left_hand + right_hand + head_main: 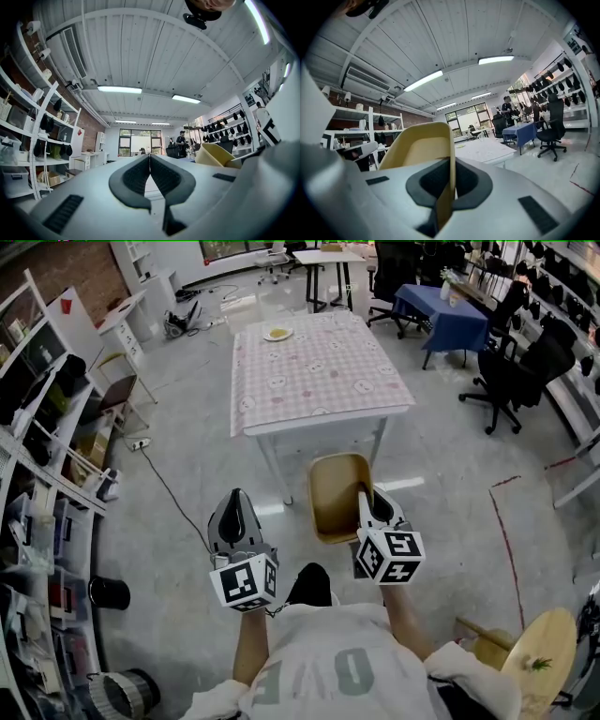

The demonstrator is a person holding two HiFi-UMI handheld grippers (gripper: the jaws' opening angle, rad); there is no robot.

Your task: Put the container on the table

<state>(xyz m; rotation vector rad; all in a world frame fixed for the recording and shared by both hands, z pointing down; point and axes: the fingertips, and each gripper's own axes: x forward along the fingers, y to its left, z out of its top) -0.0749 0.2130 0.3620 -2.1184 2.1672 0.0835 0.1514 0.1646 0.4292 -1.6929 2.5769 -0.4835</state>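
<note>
A tan plastic container [336,495] hangs in the air just short of the table's near edge, held by its right rim. My right gripper [367,498] is shut on that rim; in the right gripper view the container's wall [423,150] runs between the dark pads [472,180]. My left gripper [236,505] sits a little to the left of the container, shut and empty, its pads [136,176] meeting in a thin line. The container [214,154] also shows at the right of the left gripper view. The table [319,367] with a pink checked cloth stands straight ahead.
A small plate [277,334] lies at the table's far side. Shelving [42,474] full of items lines the left. Office chairs [511,381] and a blue-covered table [441,310] stand at the right. A cable [173,493] runs across the floor, and a wooden stool [539,652] is near right.
</note>
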